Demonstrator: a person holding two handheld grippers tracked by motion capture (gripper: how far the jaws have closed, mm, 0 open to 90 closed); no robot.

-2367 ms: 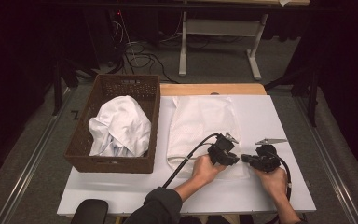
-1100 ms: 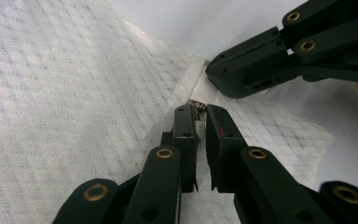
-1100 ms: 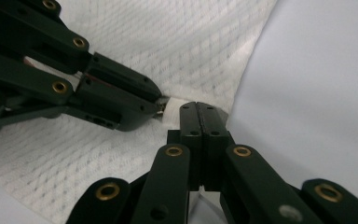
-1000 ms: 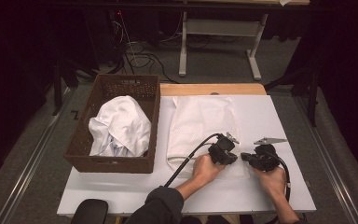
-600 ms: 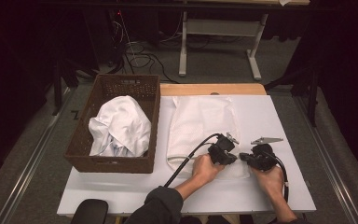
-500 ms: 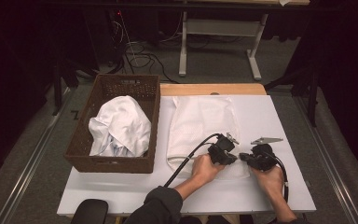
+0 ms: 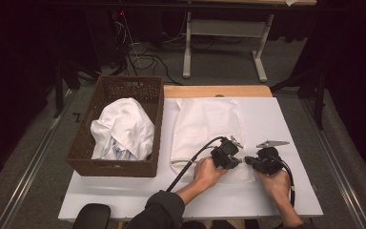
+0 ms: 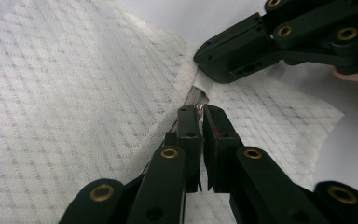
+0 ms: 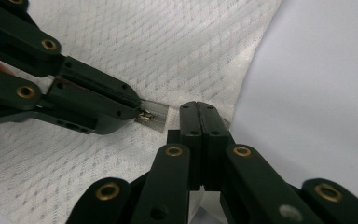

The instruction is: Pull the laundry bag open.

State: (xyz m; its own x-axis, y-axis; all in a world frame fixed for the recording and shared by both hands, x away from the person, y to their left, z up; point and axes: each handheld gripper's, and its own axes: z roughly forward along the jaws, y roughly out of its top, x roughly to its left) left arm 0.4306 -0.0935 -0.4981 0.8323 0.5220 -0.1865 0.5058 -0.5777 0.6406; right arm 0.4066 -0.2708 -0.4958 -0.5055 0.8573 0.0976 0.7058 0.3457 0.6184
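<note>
- I am working on the zipper of the white mesh bag point(image 7: 205, 129), which is lying flat on the white surface point(image 7: 286, 191), just right of the wicker basket point(image 7: 119, 162) that is holding a crumpled white cloth point(image 7: 121, 129).
- My left tongs point(image 8: 199, 109) are pinching the small metal zipper pull point(image 8: 198, 107) at the bag's near right corner; the jaws are nearly together, with the pull between them.
- My right tongs point(image 9: 199, 112) are pressed fully together on the bag's edge at that same corner, right beside the zipper's end, and are pinning the fabric there.
- In the high view both tongs are meeting tip to tip, left tongs point(image 7: 233, 160) and right tongs point(image 7: 250, 161), over that corner.
- I judge that I am at the gripping stage, with the zipper not yet run.
- Next I am needing to keep the right hold steady as an anchor and draw the pull along the zipper line, keeping the pinch firm, since so small a tab could slip out.
</note>
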